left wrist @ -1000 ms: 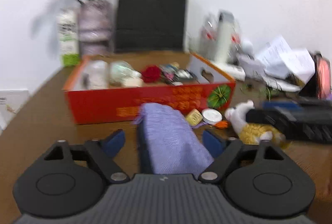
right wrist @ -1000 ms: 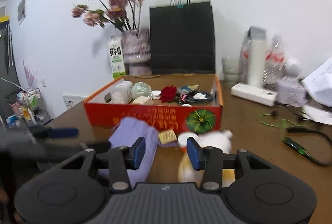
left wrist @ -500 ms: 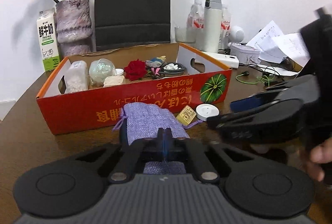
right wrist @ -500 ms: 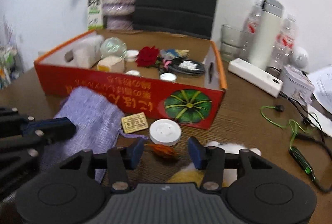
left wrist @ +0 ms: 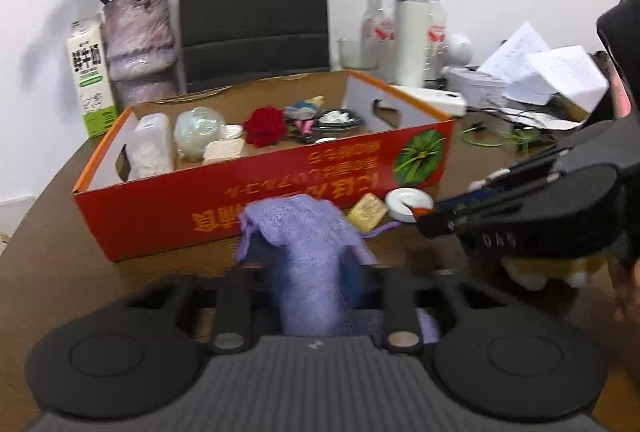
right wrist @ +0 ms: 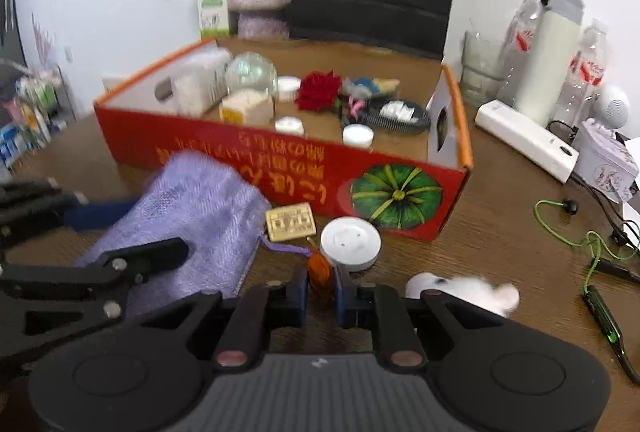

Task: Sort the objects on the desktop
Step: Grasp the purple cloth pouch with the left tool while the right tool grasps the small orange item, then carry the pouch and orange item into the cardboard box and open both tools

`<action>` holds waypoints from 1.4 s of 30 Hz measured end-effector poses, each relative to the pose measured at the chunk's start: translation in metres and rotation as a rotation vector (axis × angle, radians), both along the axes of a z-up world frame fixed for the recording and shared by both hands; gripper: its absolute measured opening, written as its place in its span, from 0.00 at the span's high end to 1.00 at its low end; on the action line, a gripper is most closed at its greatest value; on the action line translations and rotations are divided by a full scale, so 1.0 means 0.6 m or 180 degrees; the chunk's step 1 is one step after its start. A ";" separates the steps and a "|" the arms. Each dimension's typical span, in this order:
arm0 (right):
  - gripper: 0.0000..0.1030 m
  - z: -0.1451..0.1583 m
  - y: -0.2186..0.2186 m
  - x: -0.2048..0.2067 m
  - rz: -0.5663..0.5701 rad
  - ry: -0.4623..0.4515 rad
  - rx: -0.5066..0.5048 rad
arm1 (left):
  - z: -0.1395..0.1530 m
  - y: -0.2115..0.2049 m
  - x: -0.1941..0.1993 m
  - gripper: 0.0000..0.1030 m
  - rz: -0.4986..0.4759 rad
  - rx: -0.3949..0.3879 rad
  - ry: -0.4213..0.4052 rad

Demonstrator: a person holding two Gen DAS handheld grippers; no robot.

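My left gripper (left wrist: 310, 272) is shut on the purple mesh pouch (left wrist: 308, 244) and holds it raised in front of the red cardboard box (left wrist: 168, 208); the pouch also shows in the right wrist view (right wrist: 192, 208). My right gripper (right wrist: 322, 290) is shut on a small orange object (right wrist: 319, 270) just above the table. A gold tag (right wrist: 290, 222) and a white round lid (right wrist: 350, 243) lie in front of the box (right wrist: 224, 148). A white and yellow plush toy (right wrist: 464, 290) lies to the right of my right gripper.
The box holds a red rose (right wrist: 319, 90), a glass globe (right wrist: 251, 74), jars and small items. Behind it stand a vase (left wrist: 138, 44), a milk carton (left wrist: 90, 74), a black bag (left wrist: 254, 8) and bottles (right wrist: 554, 52). Green cables (right wrist: 576, 236) and papers (left wrist: 548, 72) lie on the right.
My left gripper has lifted the purple pouch off the table. My right gripper has closed on the small orange object.
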State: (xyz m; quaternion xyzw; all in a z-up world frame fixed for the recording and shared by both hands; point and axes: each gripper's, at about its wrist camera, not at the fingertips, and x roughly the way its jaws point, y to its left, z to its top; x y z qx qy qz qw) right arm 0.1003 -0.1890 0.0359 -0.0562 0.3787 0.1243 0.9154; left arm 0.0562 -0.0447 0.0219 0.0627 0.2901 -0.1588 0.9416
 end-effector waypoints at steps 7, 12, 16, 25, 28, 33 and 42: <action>0.88 0.065 -0.028 -0.071 -0.0053 -0.0413 0.0445 | 0.042 0.004 -0.055 0.93 -0.0037 -0.0303 -0.0106; 0.88 0.108 -0.045 -0.158 -0.0023 -0.0687 0.0717 | 0.098 0.018 -0.154 0.93 -0.0157 -0.0526 -0.0429; 0.88 0.099 -0.044 -0.214 -0.0014 -0.0663 0.0777 | 0.088 0.027 -0.201 0.93 -0.0169 -0.0646 -0.0229; 0.88 0.052 -0.045 -0.333 0.0029 -0.0581 0.0873 | 0.041 0.046 -0.286 0.93 0.0135 -0.0598 0.0004; 0.88 0.061 -0.048 -0.351 -0.0008 -0.0654 0.0905 | 0.048 0.057 -0.284 0.93 0.0237 -0.0649 -0.0066; 0.88 0.084 -0.054 -0.346 -0.0057 -0.0810 0.0958 | 0.087 0.063 -0.265 0.93 0.0279 -0.0714 -0.0315; 0.88 0.175 -0.071 -0.194 -0.0123 -0.1088 0.0890 | 0.191 0.067 -0.053 0.93 0.0339 -0.0911 -0.0685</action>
